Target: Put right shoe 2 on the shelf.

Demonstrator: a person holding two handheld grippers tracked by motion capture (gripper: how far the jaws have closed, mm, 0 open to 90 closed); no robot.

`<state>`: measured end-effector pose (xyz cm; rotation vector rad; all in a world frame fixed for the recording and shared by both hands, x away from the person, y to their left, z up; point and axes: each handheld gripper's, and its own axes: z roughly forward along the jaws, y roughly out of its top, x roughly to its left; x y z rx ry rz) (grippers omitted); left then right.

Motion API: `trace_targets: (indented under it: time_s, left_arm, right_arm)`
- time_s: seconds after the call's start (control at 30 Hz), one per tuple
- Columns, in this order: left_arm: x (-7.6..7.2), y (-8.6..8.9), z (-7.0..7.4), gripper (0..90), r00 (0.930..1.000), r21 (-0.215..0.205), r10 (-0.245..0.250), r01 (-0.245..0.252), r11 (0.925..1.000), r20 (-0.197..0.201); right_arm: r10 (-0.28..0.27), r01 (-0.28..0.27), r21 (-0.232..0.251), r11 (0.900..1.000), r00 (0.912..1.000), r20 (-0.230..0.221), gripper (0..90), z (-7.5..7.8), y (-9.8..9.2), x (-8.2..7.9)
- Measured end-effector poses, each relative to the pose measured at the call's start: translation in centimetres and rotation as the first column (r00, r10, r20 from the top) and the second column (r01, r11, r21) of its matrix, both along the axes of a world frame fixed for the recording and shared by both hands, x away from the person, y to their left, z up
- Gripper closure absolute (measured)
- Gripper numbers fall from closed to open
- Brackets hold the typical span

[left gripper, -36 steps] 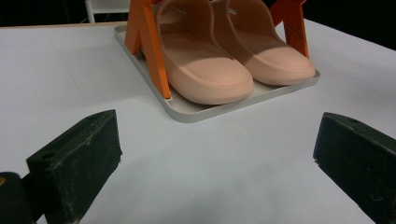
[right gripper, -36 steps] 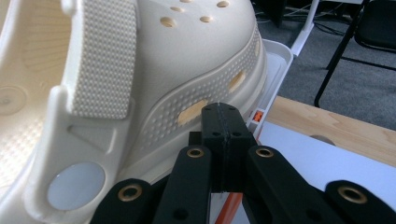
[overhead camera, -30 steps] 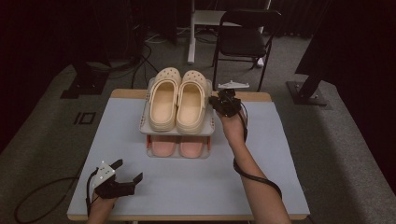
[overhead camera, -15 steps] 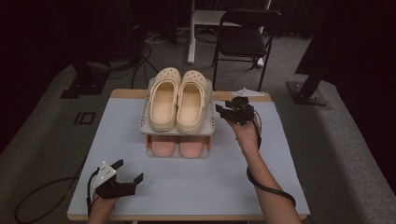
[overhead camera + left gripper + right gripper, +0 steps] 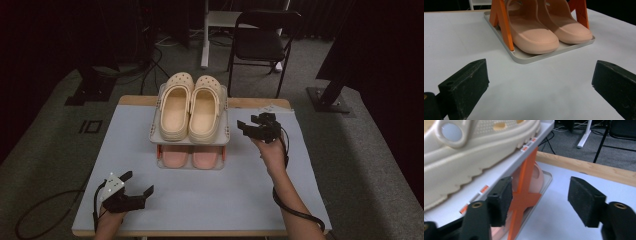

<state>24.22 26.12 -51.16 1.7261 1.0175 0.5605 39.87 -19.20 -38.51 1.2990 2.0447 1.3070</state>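
The right gripper (image 5: 251, 127) is backing off the cream clogs (image 5: 191, 107) resting on the rack's top shelf (image 5: 224, 136), jaws just spreading with nothing between (seemingly released), while the left gripper (image 5: 138, 185) is waiting, jaws wide, on the worktop (image 5: 200, 200).

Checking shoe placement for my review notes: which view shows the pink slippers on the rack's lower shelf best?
The left gripper view: the pink slippers sit close, toes forward, side by side on the grey lower tray between orange struts. The high view shows just their toes under the upper shelf; the right gripper view shows a pink sliver behind a strut.
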Motion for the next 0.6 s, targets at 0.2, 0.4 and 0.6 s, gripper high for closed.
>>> trace_targets:
  time_s: [0.2, 0.4, 0.6]
  left_arm:
    - [0.0, -0.1, 0.0, 0.9, 1.0, 0.006, -0.005, 0.005, 1.0, 0.001]
    - [0.0, 0.0, 0.0, 0.9, 1.0, 0.002, -0.004, 0.004, 1.0, -0.002]
    - [0.0, -0.1, 0.0, 0.9, 1.0, 0.007, -0.005, 0.005, 1.0, -0.002]
  right_arm:
    - [0.009, -0.009, 0.024, 1.0, 0.9999, -0.007, 25.2, -1.4, -1.1, -0.6]
    - [0.027, -0.027, 0.03, 0.999, 0.9996, -0.003, 21.7, -3.3, -2.1, -1.1]
    - [0.03, -0.03, 0.021, 0.999, 0.9993, 0.024, 19.3, -4.7, -2.6, -1.9]
